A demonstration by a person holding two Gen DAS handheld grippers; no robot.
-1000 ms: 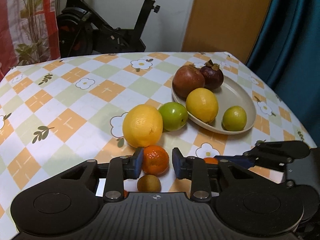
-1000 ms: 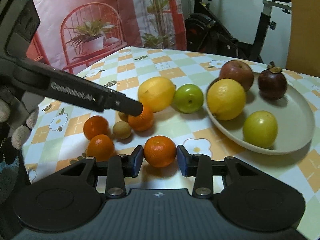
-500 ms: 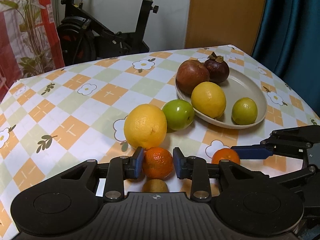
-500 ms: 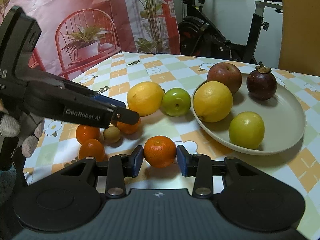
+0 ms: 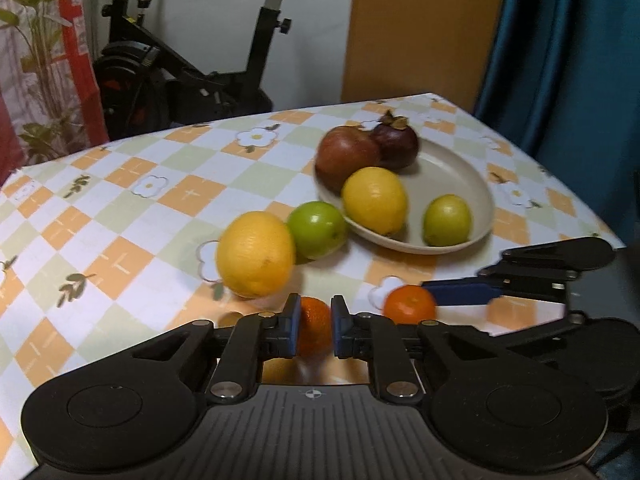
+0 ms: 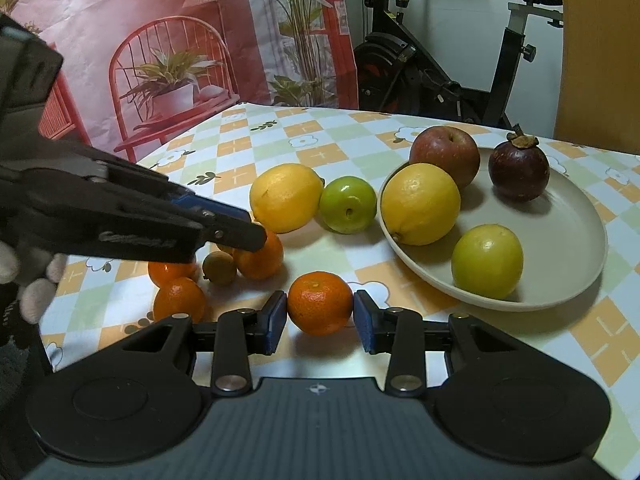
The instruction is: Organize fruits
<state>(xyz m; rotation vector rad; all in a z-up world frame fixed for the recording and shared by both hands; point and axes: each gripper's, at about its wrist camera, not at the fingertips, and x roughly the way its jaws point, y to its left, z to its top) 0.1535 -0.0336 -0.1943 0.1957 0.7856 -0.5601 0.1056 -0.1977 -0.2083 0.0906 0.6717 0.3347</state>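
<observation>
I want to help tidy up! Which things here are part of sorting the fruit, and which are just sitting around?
Part of the job:
- left claw, shut on one mandarin
- right claw, shut on another mandarin
- plate
- lemon and green apple, off the plate

Just sitting around:
- exercise bike
- blue curtain

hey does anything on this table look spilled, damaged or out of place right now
Nothing looks spilled or damaged. The plate sits flat with four fruits in it. A lemon, a green fruit and several small oranges lie loose on the tablecloth, not yet sorted. Each hand-held gripper is closed on one orange: left, right.
</observation>
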